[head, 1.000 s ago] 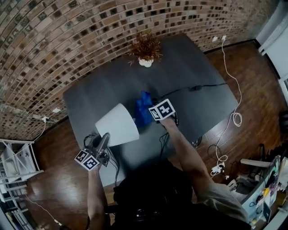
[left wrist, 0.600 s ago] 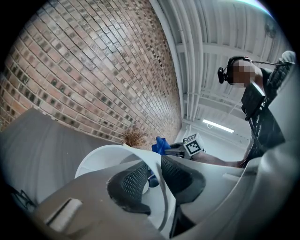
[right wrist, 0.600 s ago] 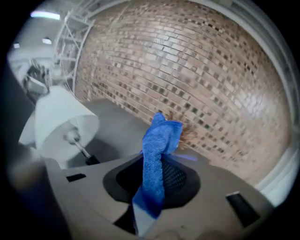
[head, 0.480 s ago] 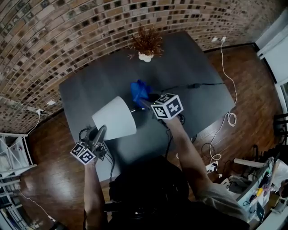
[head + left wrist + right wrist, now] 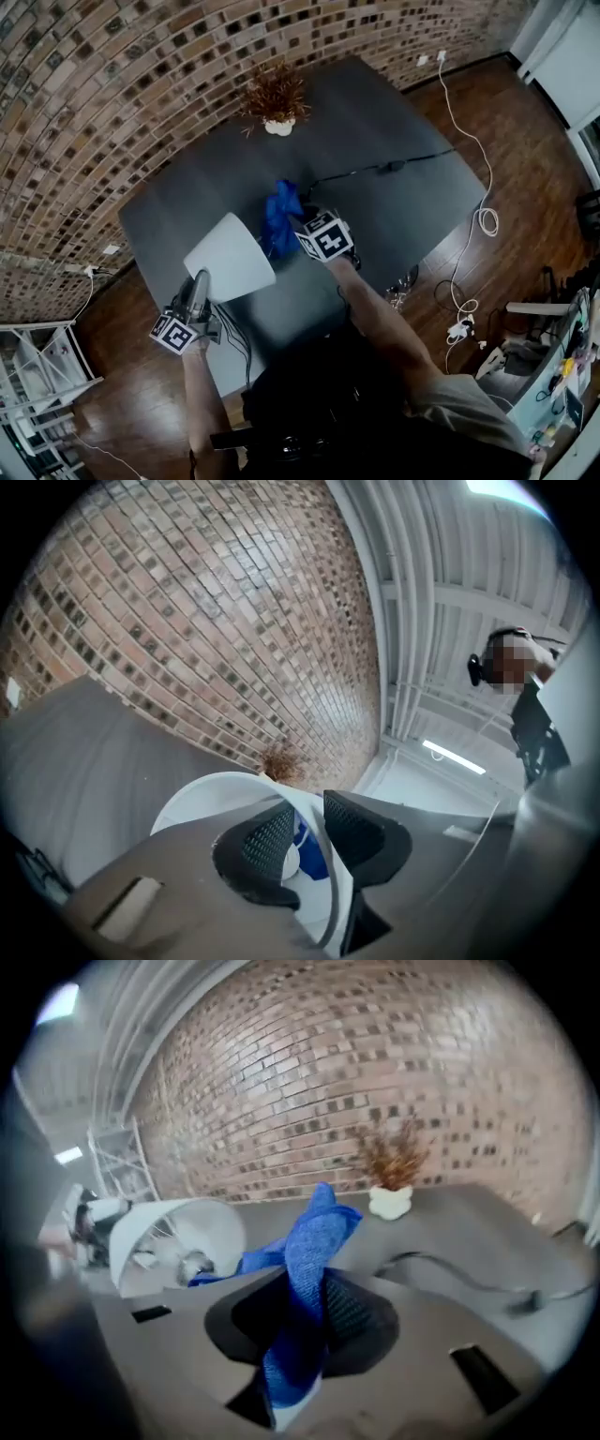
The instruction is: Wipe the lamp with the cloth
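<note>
Nearest the person, the left gripper (image 5: pixel 305 832) has its jaws drawn in narrow on the thin wall of the white lampshade (image 5: pixel 230 258), one pad inside the shade's edge and one outside. It holds the lamp out level, off to the left over the near part of the table. The right gripper (image 5: pixel 309 1316) is clamped on the blue cloth (image 5: pixel 314 1241), which stands up in a twisted bunch between its pads, with a loose end hanging below them.

The shade's open mouth faces the right gripper, so its inner wire frame and socket show in the right gripper view. A trailing fold of the cloth lies just beside that mouth; whether it touches the rim cannot be told.

This looks like the start of a wiping pass: lamp steadied, cloth brought alongside. The next move probably calls for pressing the bunched cloth against the shade's outer wall and drawing it along or around. Meanwhile the left grip has to resist the push, since a thin shade held by one edge could flex or twist.

Beyond them stretches the dark grey table (image 5: pixel 375 112), crossed by a black cable (image 5: pixel 375 170). Near its far edge stands a dried plant in a white pot (image 5: pixel 275 94), with the brick wall (image 5: pixel 112 75) behind.
</note>
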Available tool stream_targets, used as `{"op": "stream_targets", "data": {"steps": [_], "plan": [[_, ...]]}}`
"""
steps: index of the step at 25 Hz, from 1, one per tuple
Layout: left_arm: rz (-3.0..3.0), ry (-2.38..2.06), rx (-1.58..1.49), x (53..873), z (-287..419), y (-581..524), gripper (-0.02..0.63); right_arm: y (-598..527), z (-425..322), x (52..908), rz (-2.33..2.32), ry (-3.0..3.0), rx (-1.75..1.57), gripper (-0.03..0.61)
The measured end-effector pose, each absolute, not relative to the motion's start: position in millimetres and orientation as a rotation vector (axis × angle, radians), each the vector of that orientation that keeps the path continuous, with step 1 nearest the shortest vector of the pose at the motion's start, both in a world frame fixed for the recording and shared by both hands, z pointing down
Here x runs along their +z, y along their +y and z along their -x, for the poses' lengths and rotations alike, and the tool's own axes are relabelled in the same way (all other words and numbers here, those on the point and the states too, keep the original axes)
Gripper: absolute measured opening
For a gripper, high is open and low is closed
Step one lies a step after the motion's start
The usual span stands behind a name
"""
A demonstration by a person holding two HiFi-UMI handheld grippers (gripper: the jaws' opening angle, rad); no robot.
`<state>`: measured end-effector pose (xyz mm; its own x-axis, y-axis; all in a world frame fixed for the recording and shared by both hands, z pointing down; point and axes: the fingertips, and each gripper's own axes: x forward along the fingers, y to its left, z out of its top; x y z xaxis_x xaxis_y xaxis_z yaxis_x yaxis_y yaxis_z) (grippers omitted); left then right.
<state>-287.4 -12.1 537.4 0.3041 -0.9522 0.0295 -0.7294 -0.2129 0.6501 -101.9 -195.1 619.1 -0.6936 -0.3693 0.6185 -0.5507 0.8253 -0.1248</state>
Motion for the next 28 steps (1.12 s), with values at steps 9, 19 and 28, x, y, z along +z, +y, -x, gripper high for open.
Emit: {"op": "stream_targets", "data": {"steps": [9, 19, 28], "plan": [[-1.816, -1.61, -0.497, 538.3, 346.6, -66.1, 0.155, -193.4, 112.6, 606.2, -0.572, -2.571, 0.501, 0.084], [-1.991, -1.364, -0.308, 531.4, 319.2, -64.4, 0.334, -233.1, 52.7, 595.2, -0.908, -2.423, 0.205, 0.084], [-2.061, -1.335, -0.216, 563.9, 310.3, -9.5, 0.487, -85.8, 172.3, 619.3, -0.151, -2.686, 0.543, 0.084]]}}
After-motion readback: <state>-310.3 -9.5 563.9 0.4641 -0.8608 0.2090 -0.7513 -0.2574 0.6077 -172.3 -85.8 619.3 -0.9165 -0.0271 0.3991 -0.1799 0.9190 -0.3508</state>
